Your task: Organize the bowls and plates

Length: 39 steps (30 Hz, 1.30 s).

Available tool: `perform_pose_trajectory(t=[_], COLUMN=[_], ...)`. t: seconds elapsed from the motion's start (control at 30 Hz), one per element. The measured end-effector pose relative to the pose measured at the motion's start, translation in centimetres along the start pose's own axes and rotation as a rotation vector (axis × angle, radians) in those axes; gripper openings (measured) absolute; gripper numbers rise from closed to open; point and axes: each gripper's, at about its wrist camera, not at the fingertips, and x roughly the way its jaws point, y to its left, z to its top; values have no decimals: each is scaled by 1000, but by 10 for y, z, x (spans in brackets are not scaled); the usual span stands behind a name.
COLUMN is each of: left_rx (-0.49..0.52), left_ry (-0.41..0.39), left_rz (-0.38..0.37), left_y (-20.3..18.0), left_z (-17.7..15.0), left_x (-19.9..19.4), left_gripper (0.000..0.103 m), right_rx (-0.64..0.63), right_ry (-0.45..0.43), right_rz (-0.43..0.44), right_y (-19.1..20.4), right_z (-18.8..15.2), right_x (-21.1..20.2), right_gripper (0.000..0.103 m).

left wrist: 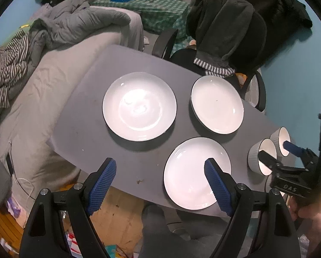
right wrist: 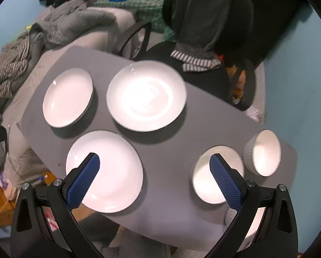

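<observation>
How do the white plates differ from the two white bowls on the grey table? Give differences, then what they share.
The plates are wide and shallow; the bowls are narrower and deeper. The plates look smooth-sided, while the bowls show ribbed outer walls. The plates take up the middle and one side of the table; the bowls sit together near its other end. Both kinds are white, empty and dark-rimmed, and neither is stacked.

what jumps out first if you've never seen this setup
Three white plates spread in a triangle on the grey table, glaring under the light. Two small white bowls sit side by side at its right end. Both the left gripper and the right gripper hover open above them, holding nothing.
</observation>
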Motion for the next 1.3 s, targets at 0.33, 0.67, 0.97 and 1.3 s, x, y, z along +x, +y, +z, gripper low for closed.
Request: perform_pose_trajectory(t=[0.33, 0.67, 0.97, 1.3], left_rx=[13, -8, 26, 8], left_ry=[111, 178, 203, 246], left_rz=[15, 23, 35, 10], left_y=[2, 7, 7, 9], left_z=[-17, -30, -39, -46], left_x=[57, 107, 125, 143], left_gripper=[85, 85, 85, 76], right_rx=[17, -22, -40, -20], right_ry=[109, 130, 153, 196], right_rz=[82, 78, 89, 139], right_y=[-4, 6, 9, 8], right_z=[-14, -20, -30, -31], right_x=[61, 91, 110, 121], right_gripper=[100, 100, 95, 77])
